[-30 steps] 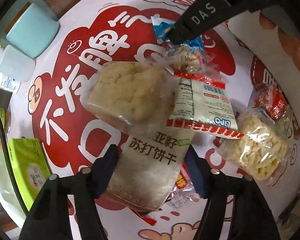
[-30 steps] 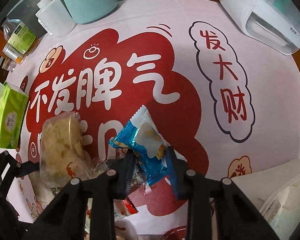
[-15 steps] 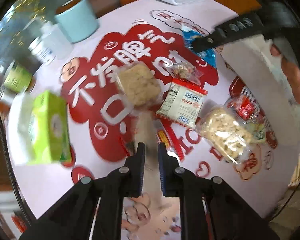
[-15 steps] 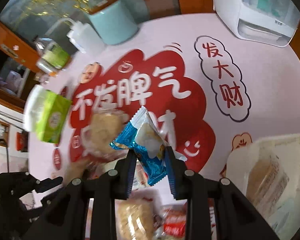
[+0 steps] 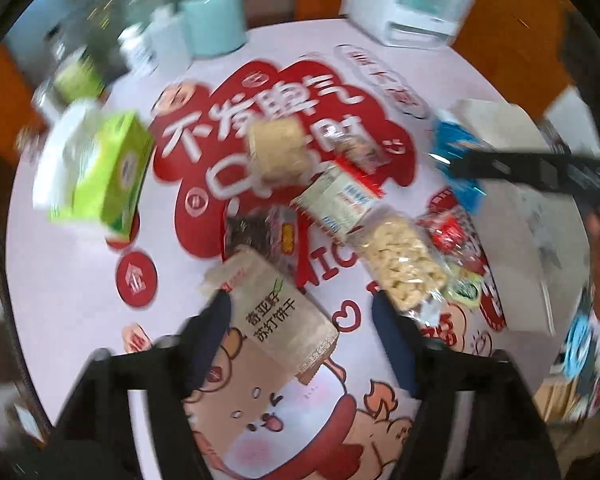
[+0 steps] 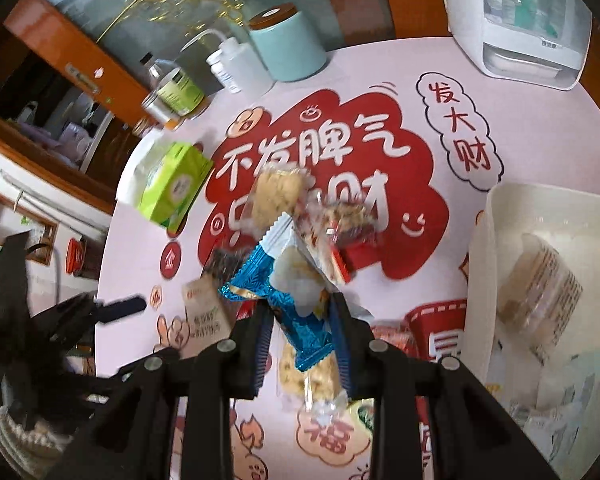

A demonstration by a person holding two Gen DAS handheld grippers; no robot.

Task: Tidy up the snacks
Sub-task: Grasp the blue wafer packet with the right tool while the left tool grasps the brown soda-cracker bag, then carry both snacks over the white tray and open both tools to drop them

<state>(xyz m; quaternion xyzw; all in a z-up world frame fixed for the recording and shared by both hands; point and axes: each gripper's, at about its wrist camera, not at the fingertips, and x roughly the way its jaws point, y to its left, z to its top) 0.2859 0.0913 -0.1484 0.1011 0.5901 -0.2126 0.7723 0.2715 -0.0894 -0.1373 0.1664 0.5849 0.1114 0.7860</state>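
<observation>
While the right gripper (image 6: 300,320) hangs above the counter (image 6: 540,120), its jaws are clamped tight on a blue snack packet (image 6: 296,300); the packet sticks up and out past the fingertips, lifted clear of the pile. Same packet shows in the left wrist view at the right edge (image 5: 460,160), pinched by the dark arm of that gripper.

Left gripper (image 5: 300,312): jaws wide, they have just been opening. A beige cracker packet (image 5: 276,316) sits in the gap between them, nearer the left finger; whether that finger touches it I can't tell because of the blur. The right finger is clearly apart from it. It looks like the packet lies on the printed mat (image 5: 440,80).

Rest of the pile past the jaws, in the left view:
- clear bag of pale puffed pieces (image 5: 400,264), just beside the right finger
- white packet with red trim (image 5: 336,200)
- square pale cake in clear wrap (image 5: 280,152)
- dark packet (image 5: 256,236), touching the far end of the beige one

White bin (image 6: 540,280) at the right of the right wrist view, one wrapped snack (image 6: 540,284) already inside. Green tissue box (image 6: 172,184) sits left of the pile, well apart.
</observation>
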